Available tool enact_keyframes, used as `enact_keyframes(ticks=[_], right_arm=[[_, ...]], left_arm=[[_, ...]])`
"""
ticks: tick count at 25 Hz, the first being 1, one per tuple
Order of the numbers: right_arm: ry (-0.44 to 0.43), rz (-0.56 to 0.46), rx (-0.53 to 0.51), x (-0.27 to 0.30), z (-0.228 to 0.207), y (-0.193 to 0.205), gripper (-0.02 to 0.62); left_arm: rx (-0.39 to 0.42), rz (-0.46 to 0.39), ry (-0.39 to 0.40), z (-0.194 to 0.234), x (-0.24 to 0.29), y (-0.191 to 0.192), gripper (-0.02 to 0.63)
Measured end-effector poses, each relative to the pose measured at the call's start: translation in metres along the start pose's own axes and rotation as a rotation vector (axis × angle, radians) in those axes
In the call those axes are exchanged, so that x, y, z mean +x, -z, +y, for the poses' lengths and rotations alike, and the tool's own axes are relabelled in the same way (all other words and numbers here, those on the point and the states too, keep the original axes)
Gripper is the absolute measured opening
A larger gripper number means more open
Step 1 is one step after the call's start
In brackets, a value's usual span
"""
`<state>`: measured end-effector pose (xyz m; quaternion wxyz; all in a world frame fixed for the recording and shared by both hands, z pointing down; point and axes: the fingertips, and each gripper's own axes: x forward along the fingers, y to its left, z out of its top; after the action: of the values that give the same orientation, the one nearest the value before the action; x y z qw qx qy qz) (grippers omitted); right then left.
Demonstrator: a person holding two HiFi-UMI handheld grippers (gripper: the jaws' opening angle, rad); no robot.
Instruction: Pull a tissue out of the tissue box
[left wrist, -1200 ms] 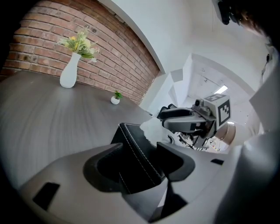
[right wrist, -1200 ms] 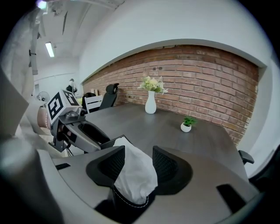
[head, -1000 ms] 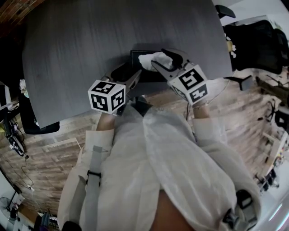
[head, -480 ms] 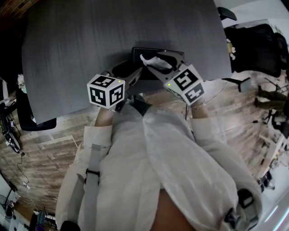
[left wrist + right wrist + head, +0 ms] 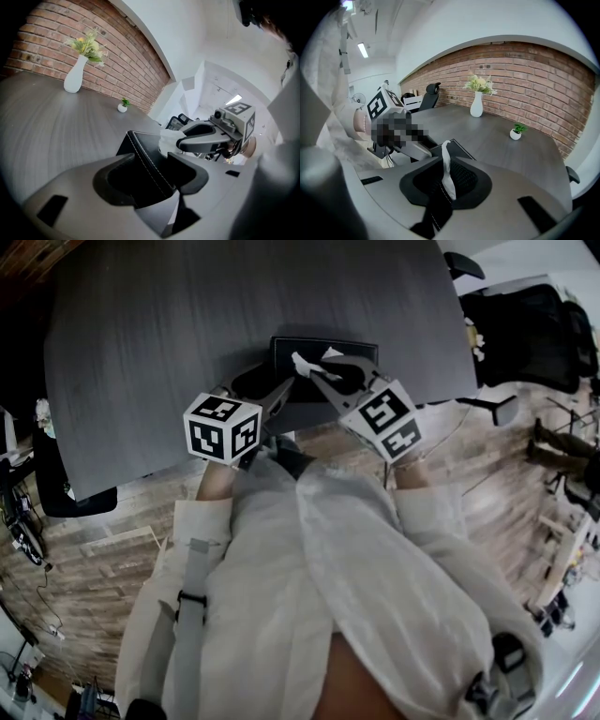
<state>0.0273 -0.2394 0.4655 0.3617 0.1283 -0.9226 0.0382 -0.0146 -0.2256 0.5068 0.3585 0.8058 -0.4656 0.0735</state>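
Since the right gripper (image 5: 449, 192), its jaws just closing, pinches only a thin twist of tissue (image 5: 447, 168) rising from the black tissue box (image 5: 352, 348) on the table (image 5: 169, 324), a sharp tug may tear it. The left gripper (image 5: 154, 180) clamps the box's wall, and a slip there would lift the box.

Right claw (image 5: 445, 157) just closed on tissue (image 5: 449, 184); left claw (image 5: 149, 159) grips tissue box (image 5: 138, 149).

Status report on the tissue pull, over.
Left gripper clamped on tissue box. Right gripper, jaws just closing, pinches tissue. Nothing in the way.
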Motion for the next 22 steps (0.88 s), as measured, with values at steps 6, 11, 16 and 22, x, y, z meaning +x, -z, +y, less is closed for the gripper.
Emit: enact_keyframes(ticks=[6, 11, 16, 22], right_arm=[[0.06, 0.024, 0.046, -0.004, -0.01, 0.012, 0.021], [0.082, 0.013, 0.078, -0.006, -0.012, 0.011, 0.02], [0.1, -0.018, 0.091, -0.008, -0.016, 0.005, 0.015], [0.13, -0.055, 0.127, -0.013, -0.025, -0.002, 0.014]], left_arm=[[0.068, 0.012, -0.006, -0.003, -0.001, -0.001, 0.21], [0.083, 0.021, -0.016, -0.002, -0.001, -0.001, 0.207], [0.096, 0.035, -0.016, -0.003, 0.001, -0.001, 0.207], [0.123, 0.042, -0.022, -0.003, 0.001, -0.002, 0.207]])
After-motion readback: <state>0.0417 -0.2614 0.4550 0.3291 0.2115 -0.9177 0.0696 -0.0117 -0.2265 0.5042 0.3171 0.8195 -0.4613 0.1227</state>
